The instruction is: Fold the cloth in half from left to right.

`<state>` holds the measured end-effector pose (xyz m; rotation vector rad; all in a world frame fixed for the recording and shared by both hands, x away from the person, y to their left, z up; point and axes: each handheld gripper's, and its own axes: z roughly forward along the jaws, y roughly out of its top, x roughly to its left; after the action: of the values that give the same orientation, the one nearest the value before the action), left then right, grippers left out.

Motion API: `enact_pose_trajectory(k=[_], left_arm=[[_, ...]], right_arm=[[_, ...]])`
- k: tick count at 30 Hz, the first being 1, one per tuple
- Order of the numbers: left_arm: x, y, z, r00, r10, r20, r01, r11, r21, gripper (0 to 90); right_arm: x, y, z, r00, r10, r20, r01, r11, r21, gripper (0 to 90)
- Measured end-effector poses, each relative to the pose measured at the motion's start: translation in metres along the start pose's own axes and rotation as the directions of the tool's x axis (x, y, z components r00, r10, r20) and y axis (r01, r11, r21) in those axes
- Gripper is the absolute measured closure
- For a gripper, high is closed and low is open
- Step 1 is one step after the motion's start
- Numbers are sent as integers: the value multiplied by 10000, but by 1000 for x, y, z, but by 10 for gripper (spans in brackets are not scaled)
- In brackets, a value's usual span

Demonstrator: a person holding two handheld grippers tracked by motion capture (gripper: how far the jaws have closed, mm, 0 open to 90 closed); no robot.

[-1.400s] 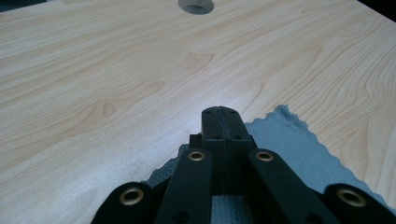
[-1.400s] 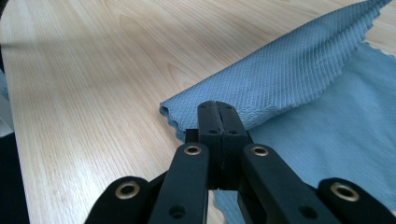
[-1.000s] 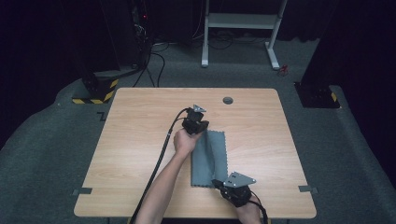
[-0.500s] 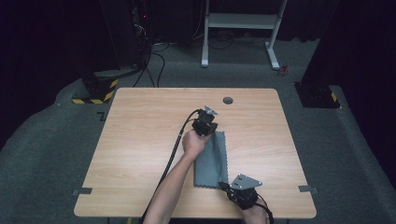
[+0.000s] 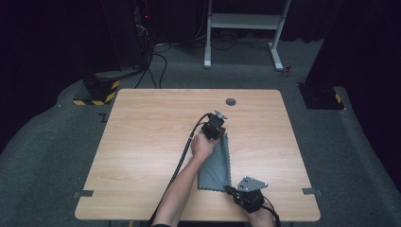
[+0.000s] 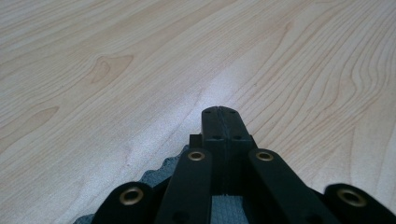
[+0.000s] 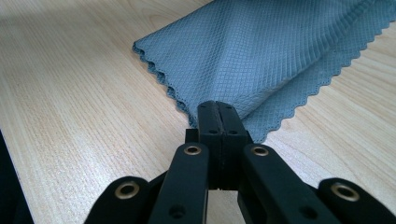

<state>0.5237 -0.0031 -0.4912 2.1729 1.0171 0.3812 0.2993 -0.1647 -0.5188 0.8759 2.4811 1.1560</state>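
Observation:
A grey-blue cloth [image 5: 216, 165] with scalloped edges lies lengthwise on the wooden table [image 5: 142, 142], folded into a narrow strip. At the strip's far end, my left gripper [image 5: 217, 136] is shut on the cloth. In the left gripper view the jaws [image 6: 219, 112] meet over bare wood, and the cloth [image 6: 159, 175] trails beneath them. At the near right corner, my right gripper [image 5: 230, 188] is shut on the cloth. In the right gripper view the jaws [image 7: 217, 106] pinch a raised fold of the cloth [image 7: 261, 51].
A round dark grommet [image 5: 231, 101] sits near the table's far edge. Beyond the table, a white desk frame [image 5: 246, 28], a black-and-yellow striped base [image 5: 97, 92] and a dark stand foot [image 5: 321, 97] stand on grey carpet. Cables trail from both grippers.
My left gripper has slid to the right and a little toward me, taking the cloth's far end with it. The right gripper has barely moved.

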Motion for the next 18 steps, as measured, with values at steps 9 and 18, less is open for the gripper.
enact_pose_trajectory(k=[9, 18], left_arm=[[-1, -2, 5, 10000, -81, 37, 81, 10000, 6, 754], [2, -13, -24, 10000, -50, -83, 48, 9996, -270, 538]], right_arm=[[-10, -1, -3, 9987, 458, -231, -454, 9989, 152, 847], [-28, 6, -14, 9963, 863, 25, -860, 9947, -555, 808]])
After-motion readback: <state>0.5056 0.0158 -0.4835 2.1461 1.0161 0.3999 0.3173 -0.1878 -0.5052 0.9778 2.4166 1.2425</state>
